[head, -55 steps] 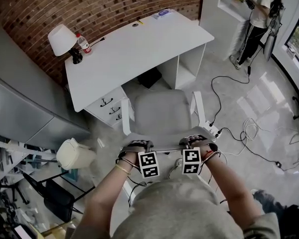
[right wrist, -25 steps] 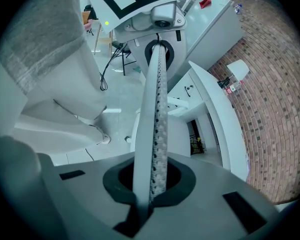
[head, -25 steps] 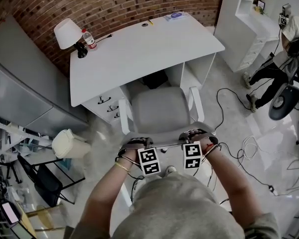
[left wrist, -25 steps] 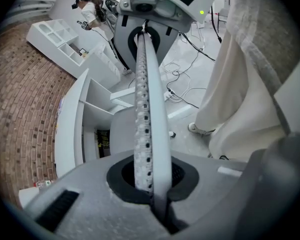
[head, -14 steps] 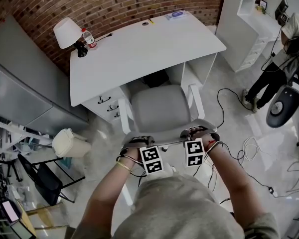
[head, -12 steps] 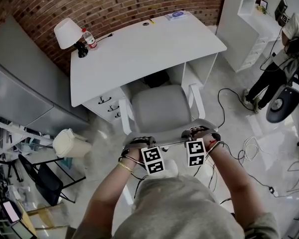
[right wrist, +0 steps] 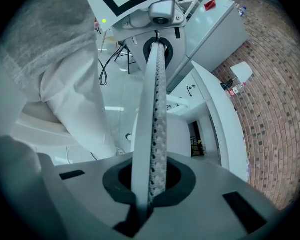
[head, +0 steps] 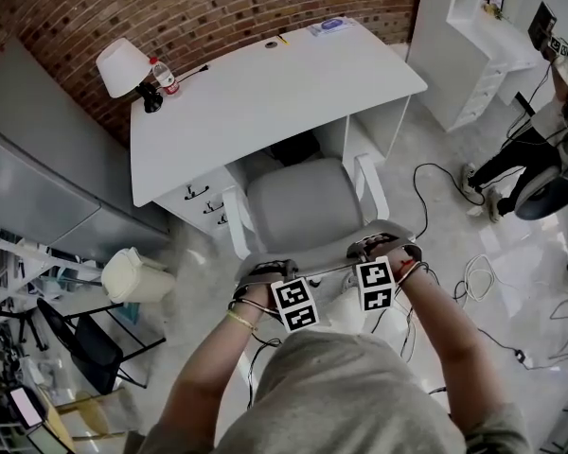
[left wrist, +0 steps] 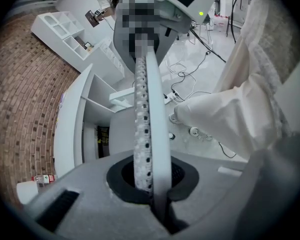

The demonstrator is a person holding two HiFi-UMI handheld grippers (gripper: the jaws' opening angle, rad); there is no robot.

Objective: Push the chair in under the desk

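Observation:
A grey chair (head: 298, 201) with white armrests stands facing the white desk (head: 265, 83), its seat front at the desk's opening. My left gripper (head: 265, 274) is shut on the top edge of the chair's backrest (head: 324, 269) at its left end. At the backrest's right end my right gripper (head: 383, 251) is shut on the same edge. In the left gripper view the perforated backrest edge (left wrist: 145, 134) runs straight out of the left gripper (left wrist: 152, 184). The right gripper view shows the backrest edge (right wrist: 155, 124) clamped in the right gripper (right wrist: 147, 184), with the desk (right wrist: 220, 119) beyond.
A lamp (head: 118, 64) and a bottle (head: 161, 77) stand on the desk's left end, above a drawer unit (head: 204, 206). A white bin (head: 133, 274) sits left of the chair. Cables (head: 445, 206) trail on the floor at right, near a shelf unit (head: 473, 36) and a person (head: 559, 112).
The chair and both grippers have edged slightly toward the desk. Both grips are unchanged. The person at the right has shifted.

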